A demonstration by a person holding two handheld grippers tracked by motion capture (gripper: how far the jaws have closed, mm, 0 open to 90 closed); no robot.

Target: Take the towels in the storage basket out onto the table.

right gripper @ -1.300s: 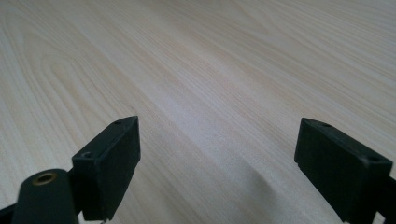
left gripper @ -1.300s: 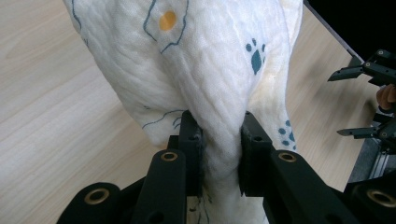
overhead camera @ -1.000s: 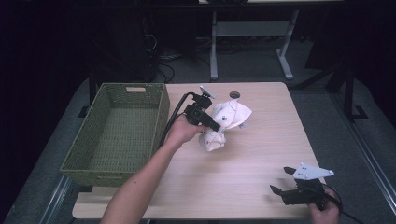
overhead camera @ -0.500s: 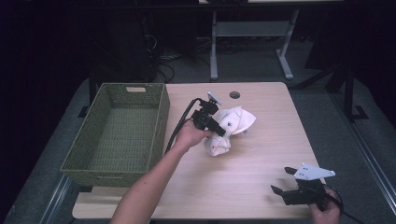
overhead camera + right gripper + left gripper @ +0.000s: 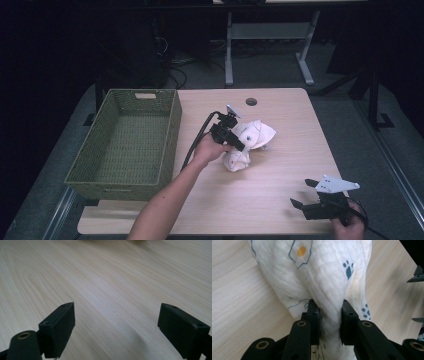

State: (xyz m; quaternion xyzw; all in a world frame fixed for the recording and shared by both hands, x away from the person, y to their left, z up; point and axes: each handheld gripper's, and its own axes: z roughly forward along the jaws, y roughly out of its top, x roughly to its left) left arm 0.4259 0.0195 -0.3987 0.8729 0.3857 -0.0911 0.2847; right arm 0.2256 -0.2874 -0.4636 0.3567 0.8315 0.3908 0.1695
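Cloth (image 5: 322, 277) stretches away lengthwise from left tool (image 5: 329, 315) pinching it; right tool (image 5: 116, 327) wide.

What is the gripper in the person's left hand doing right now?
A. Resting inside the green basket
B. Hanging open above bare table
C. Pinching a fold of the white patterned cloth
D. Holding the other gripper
C: in the left gripper view the left gripper has its jaws closed on a bunched fold of the white cloth over the table.
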